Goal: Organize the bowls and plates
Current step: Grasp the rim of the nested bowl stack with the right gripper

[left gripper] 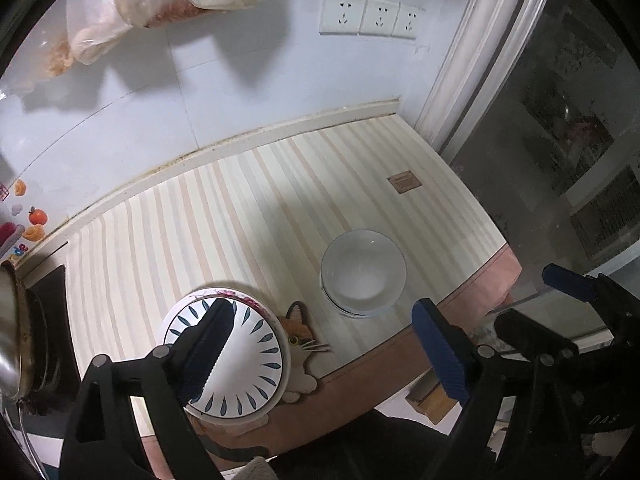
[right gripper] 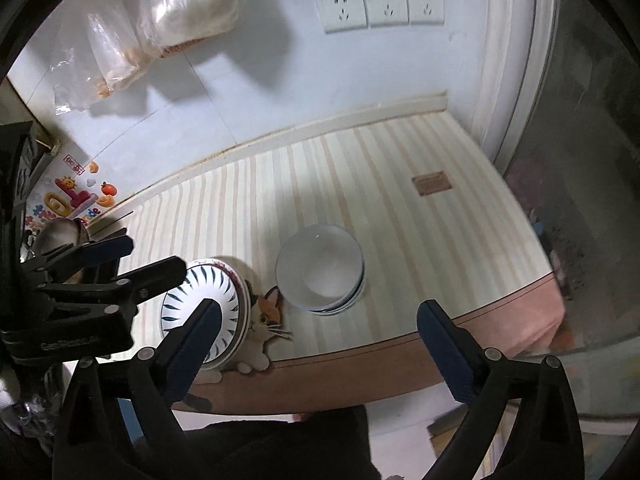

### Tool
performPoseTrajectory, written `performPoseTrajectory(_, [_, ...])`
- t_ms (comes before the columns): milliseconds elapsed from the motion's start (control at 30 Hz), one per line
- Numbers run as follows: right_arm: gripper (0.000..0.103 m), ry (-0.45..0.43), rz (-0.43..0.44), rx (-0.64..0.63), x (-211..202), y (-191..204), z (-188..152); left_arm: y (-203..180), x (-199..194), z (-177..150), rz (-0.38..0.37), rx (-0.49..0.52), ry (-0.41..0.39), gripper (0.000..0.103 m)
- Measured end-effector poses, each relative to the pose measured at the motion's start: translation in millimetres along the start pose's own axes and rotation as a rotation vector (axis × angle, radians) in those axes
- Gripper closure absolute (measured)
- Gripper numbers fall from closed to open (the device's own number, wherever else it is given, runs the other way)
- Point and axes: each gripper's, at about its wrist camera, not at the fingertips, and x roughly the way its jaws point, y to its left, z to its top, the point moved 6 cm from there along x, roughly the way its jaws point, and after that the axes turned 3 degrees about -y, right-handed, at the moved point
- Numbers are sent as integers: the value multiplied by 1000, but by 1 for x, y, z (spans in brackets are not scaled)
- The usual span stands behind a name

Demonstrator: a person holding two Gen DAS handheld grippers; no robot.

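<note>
Left gripper (left gripper: 324,344): jaws wide, holding nothing; its left finger hangs over the patterned plates (left gripper: 248,364), contact not resolvable. Right gripper (right gripper: 316,344): jaws likewise wide and empty, poised above the table's near edge, with the left gripper (right gripper: 156,260) visible at its left over the same plates. The patterned plates (right gripper: 208,300), white with blue leaf marks and stacked on a floral-rimmed dish, sit near the front edge, partly covering a cat-shaped mat (right gripper: 268,320). Just beside them, apart, stands a pale bowl (left gripper: 363,270) nested on further dishes (right gripper: 344,304). Both piles rest on the striped table (left gripper: 224,208). Step in hand, as judged: approach to a pick-up, nothing yet lifted. The next move probably calls for lowering one finger past a rim and closing firmly, since glazed ware may slip.
</note>
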Motion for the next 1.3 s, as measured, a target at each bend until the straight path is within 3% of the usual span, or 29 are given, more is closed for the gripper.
performPoseTrajectory(67, [2,-21,-6,-7,-11,2,2,1,-5,0,-8,-10,-6,5])
performPoseTrajectory(300, [1,-50,-26,-10,-36,3,2,1,-18,-2,-21,-20,-24,4])
performPoseTrajectory(567, [1,-25,0,31,-20,-9,6,1,7,2,-30,-47,8,4])
performPoseTrajectory(733, [1,32,87,75,24,-25,6,9,60,3,-25,-76,79,4])
performPoseTrajectory(867, [1,118,212,144,80,-40,1,19,111,4,-5,-108,152,4])
performPoseTrajectory(1300, [1,334,389,308,246,-87,-30,16,247,-4,-115,-205,407,8])
